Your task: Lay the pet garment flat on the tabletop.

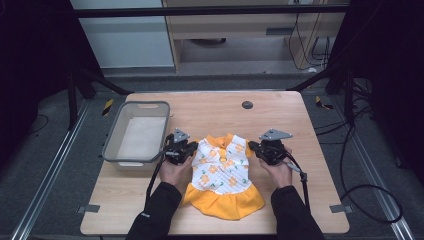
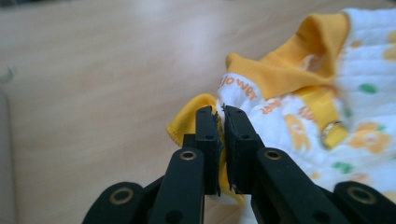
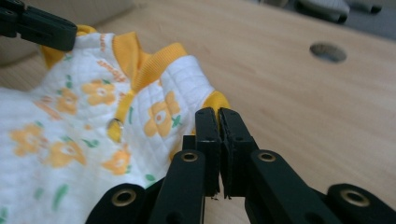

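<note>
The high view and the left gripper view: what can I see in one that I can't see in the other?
The high view alone takes in the grey plastic bin, the dress's orange ruffled hem, the person's two hands and the right gripper at the other sleeve. The left gripper view alone lets you read orange lettering inside the collar, see a metal snap, and see the jaws shut on the sleeve's orange cuff. Both share the flowered baby dress, the left gripper and the wooden table.

Looking down and forward from above onto the desk (image 1: 280, 107); riding close along each jaw pair — both sharing the dress (image 1: 222, 175).
</note>
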{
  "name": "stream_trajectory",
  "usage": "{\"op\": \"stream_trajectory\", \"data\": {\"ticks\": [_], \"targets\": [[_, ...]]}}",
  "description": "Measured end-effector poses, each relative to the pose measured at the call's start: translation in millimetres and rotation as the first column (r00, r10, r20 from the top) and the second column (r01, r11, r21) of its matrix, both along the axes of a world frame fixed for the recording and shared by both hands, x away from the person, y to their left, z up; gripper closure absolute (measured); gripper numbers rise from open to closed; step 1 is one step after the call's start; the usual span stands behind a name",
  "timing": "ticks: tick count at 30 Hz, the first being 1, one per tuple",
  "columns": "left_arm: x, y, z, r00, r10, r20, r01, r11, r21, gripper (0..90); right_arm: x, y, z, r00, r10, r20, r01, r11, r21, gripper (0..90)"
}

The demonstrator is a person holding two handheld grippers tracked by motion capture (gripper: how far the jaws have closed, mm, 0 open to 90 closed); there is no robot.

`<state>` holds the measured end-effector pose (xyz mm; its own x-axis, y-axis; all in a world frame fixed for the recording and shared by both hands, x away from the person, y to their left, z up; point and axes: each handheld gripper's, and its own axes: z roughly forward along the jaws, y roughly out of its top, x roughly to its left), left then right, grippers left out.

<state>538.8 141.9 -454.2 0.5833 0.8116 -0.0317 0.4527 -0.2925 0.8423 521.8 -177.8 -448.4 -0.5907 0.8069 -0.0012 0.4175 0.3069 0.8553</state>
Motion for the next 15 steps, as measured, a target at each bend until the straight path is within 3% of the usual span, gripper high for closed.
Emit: {"op": "stream_trajectory", "data": {"ticks": [2, 3, 5, 6, 8, 9, 10, 11, 13, 15], "targets": [[-3.4, -2.9, 18.3, 0.9982, -0.003, 0.059, 0.003, 1.0, -0.007, 84.5, -4.5, -0.2, 11.6, 0.9991, -0.003, 0.043, 0.003, 1.0, 0.014, 87.3], [-3.7, -4.6, 26.9, 0.9962, -0.004, 0.087, 0.005, 1.0, -0.008, 84.4, -6.1, 0.2, 24.1, 0.9953, -0.018, 0.096, 0.015, 1.0, 0.024, 87.2], [-2.0, -7.5, 40.8, 0.9913, 0.002, 0.132, -0.002, 1.0, 0.004, 84.3, -3.6, 1.4, 33.6, 0.9893, -0.05, 0.137, 0.047, 0.999, 0.027, 87.0], [0.8, -8.9, 47.2, 0.988, 0.008, 0.154, -0.009, 0.9999, 0.006, 84.3, -3.6, 1.4, 33.6, 0.9893, -0.05, 0.137, 0.047, 0.999, 0.027, 87.0], [10.1, -10.3, 56.0, 0.9813, 0.04, 0.189, -0.043, 0.999, 0.01, 82.9, 4.6, 3.4, 43.0, 0.9782, -0.11, 0.177, 0.109, 0.994, 0.016, 85.5], [14.4, -10.3, 57.1, 0.9783, 0.064, 0.197, -0.066, 0.9978, 0.008, 80.3, 9.2, 4.1, 45.8, 0.9745, -0.131, 0.182, 0.13, 0.991, 0.018, 81.5], [18.8, -9.4, 57.1, 0.9761, 0.086, 0.199, -0.087, 0.9962, -0.001, 66.1, 18.3, 5.0, 49.3, 0.9681, -0.17, 0.185, 0.172, 0.985, 0.002, 70.7], [21.7, -8.2, 57.0, 0.9767, 0.099, 0.19, -0.099, 0.9951, -0.01, 66.1, 18.3, 5.0, 49.3, 0.9681, -0.17, 0.185, 0.172, 0.985, 0.002, 70.7], [25.2, -1.7, 57.0, 0.9835, 0.106, 0.147, -0.101, 0.994, -0.042, 54.7, 23.0, 3.3, 51.1, 0.9679, -0.184, 0.171, 0.187, 0.982, 0.001, 65.5], [22.1, 5.3, 57.8, 0.985, 0.107, 0.136, -0.102, 0.9938, -0.046, 51.2, 20.6, 0.6, 52.7, 0.97, -0.177, 0.167, 0.177, 0.984, 0.011, 61.4]]}}
